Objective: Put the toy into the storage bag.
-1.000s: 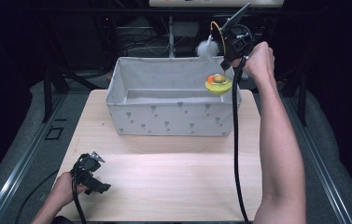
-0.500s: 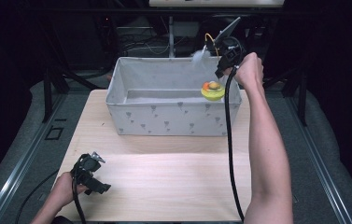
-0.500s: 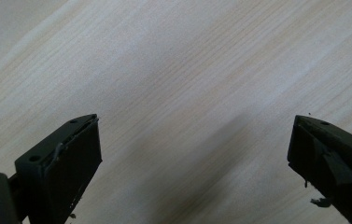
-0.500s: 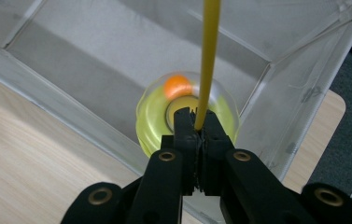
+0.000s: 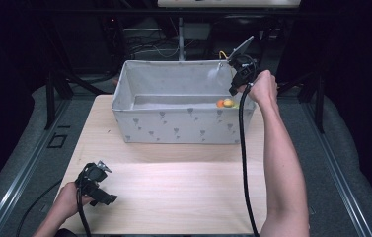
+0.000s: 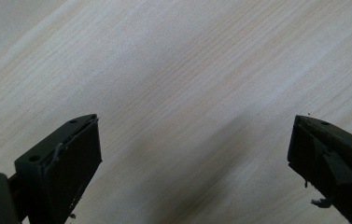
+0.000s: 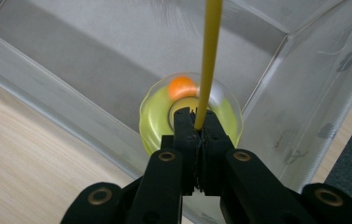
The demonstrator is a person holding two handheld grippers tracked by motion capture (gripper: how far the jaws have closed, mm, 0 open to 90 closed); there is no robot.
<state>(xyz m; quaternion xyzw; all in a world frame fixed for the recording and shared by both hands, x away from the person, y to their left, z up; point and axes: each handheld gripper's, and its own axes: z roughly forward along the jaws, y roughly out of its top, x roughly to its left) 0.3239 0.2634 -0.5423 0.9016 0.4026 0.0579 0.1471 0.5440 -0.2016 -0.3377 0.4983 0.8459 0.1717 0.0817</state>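
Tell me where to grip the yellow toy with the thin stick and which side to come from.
Probably best grip the thin yellow stick near its lower end, coming from above. It stands up out of the round yellow-green toy with the orange ball, clear of the walls of the grey fabric bin; the flat disc offers little for the jaws. The right hand-held gripper is shut on it there.
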